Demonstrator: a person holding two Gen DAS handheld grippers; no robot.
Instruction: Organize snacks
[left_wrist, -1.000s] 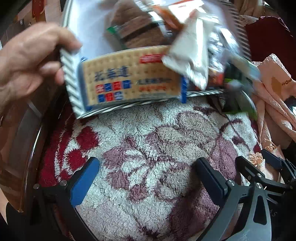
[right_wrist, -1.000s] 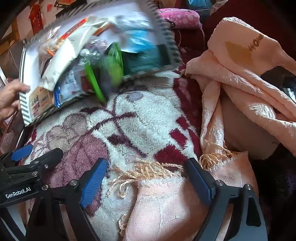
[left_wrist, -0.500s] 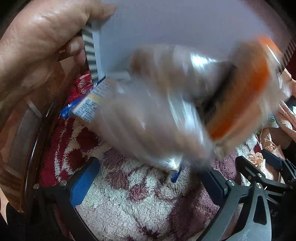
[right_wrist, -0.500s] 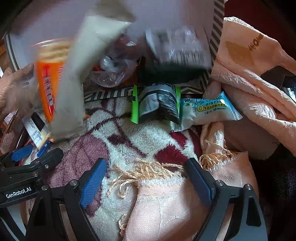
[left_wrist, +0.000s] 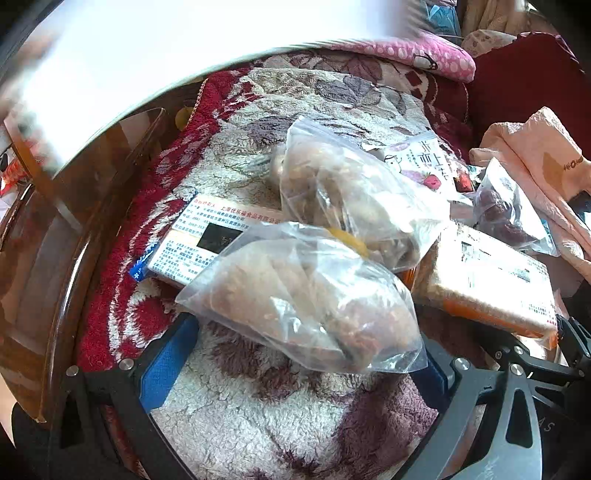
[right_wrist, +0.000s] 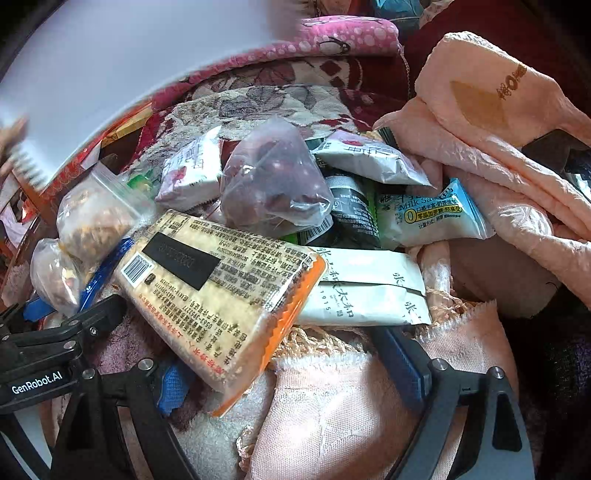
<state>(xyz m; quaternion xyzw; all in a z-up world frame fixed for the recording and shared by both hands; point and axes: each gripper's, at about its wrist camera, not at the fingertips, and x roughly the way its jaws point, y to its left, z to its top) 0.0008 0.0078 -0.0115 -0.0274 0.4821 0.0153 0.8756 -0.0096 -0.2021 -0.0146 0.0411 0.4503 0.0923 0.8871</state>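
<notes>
**Snacks heaped on the floral blanket, both grippers wide apart and holding nothing**

A jumble of packets lies across the fluffy floral blanket (left_wrist: 258, 413). Right in front of the left gripper (left_wrist: 295, 365) sits a clear bag of brown crumbly pieces (left_wrist: 306, 295), its lower edge hanging over the gap between the blue-padded fingers (left_wrist: 166, 365). A second clear bag (left_wrist: 351, 206) of similar brown lumps leans just beyond it, overlapping it. Under both, off to the left of the fingers, a flat cracker pack with a blue end (left_wrist: 199, 240) lies label-up. To the right of that gripper lies an orange-edged cracker pack (left_wrist: 487, 280), and past it a small bag of dark red fruit (left_wrist: 506, 214).

From the right gripper (right_wrist: 288, 369), the same orange-edged cracker pack (right_wrist: 221, 288) lies slantwise over its left finger (right_wrist: 170, 384), printed back up. Ahead of it the bag of red fruit (right_wrist: 277, 184) tops the pile, with a long white packet (right_wrist: 365, 288) just beyond the right finger, a pale blue milk-snack sachet (right_wrist: 428, 218) farther out, and a dark green-edged packet (right_wrist: 351, 214) tucked between them. A peach cloth (right_wrist: 498, 122) is bunched to the right and beneath this gripper.

Both grippers hover low with jaws spread, gripping nothing. A blurred white tray (right_wrist: 110, 66) fills the upper left of each view.
</notes>
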